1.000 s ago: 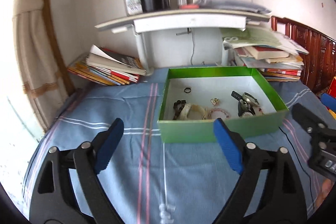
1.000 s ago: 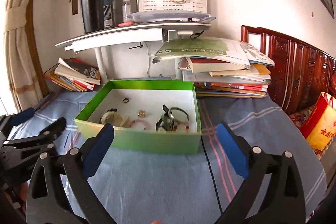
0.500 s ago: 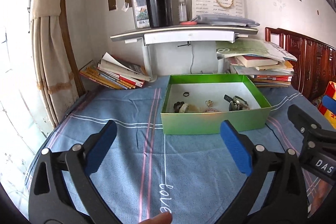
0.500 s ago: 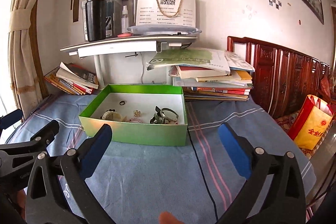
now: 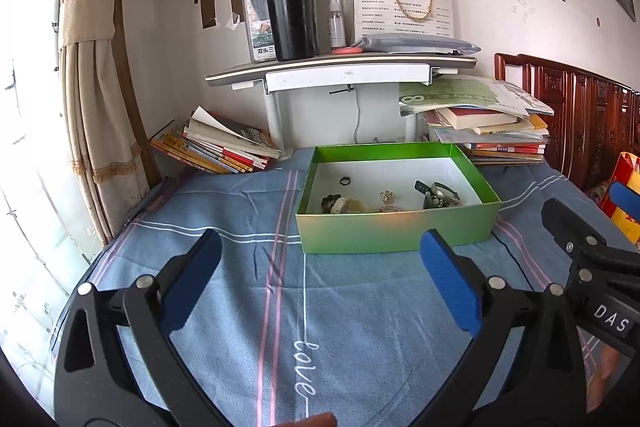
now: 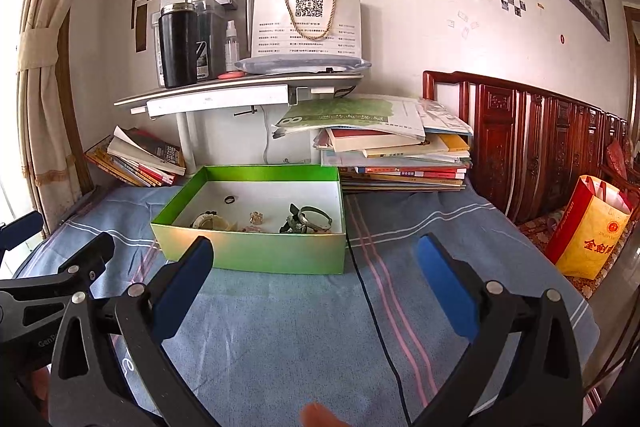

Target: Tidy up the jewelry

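A green box [image 5: 396,231] [image 6: 252,251] with a white inside sits on the blue striped cloth [image 5: 280,307] [image 6: 280,339]. Inside lie a dark ring [image 5: 345,181] [image 6: 229,199], a pale bracelet [image 5: 345,205] [image 6: 206,219], a small gold piece [image 5: 387,195] [image 6: 256,217] and a watch [image 5: 438,193] [image 6: 308,221]. My left gripper [image 5: 320,281] is open, nothing between its blue pads, well short of the box. My right gripper [image 6: 316,281] is open and empty too, near the box's front right.
Book stacks lie behind the box at left [image 5: 216,147] and right [image 5: 488,131]. A white shelf [image 5: 340,69] above holds a black flask [image 5: 291,17]. A black cable [image 6: 376,315] runs across the cloth. A carved wooden headboard [image 6: 520,143] and a yellow bag [image 6: 592,231] stand at right.
Both grippers have drawn back from the box and tipped up a little, so the box looks smaller and farther. Both stay open and empty.
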The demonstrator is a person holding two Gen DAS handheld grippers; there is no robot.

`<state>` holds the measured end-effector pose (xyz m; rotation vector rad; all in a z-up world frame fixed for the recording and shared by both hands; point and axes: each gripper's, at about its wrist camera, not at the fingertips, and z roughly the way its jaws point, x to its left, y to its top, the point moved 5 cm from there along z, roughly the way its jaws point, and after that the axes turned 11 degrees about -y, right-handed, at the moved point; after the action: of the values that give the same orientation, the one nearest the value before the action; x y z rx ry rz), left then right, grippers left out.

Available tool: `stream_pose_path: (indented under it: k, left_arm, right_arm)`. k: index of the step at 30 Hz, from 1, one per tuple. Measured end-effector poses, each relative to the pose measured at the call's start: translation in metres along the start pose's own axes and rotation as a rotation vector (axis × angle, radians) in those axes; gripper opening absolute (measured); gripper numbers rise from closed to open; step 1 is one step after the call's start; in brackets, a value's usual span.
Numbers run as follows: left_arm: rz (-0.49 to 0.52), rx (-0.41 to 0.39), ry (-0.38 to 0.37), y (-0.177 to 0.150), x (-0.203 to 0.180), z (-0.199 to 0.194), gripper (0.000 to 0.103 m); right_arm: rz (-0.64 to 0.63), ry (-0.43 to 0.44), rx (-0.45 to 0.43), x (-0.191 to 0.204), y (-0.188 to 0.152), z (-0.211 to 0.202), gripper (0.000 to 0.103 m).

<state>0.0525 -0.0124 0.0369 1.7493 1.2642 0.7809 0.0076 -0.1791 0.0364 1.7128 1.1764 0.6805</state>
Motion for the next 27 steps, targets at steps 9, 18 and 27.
stream_pose_path:
  k: [9, 18, 27]
  left_arm:
    - [0.001, -0.001, -0.003, -0.0007, -0.0017, -0.0018, 0.099]
    - [-0.005, 0.003, -0.006, -0.0032, 0.0021, -0.0030, 0.099]
    - [-0.011, 0.007, -0.013, -0.0046, 0.0060, -0.0032, 0.099]
  right_arm:
    - [0.000, 0.001, 0.000, -0.0006, -0.0003, -0.0003, 0.100]
    - [-0.007, -0.005, 0.001, -0.0007, -0.0041, -0.0045, 0.100]
    - [-0.009, -0.005, 0.001, 0.0013, -0.0036, -0.0070, 0.100]
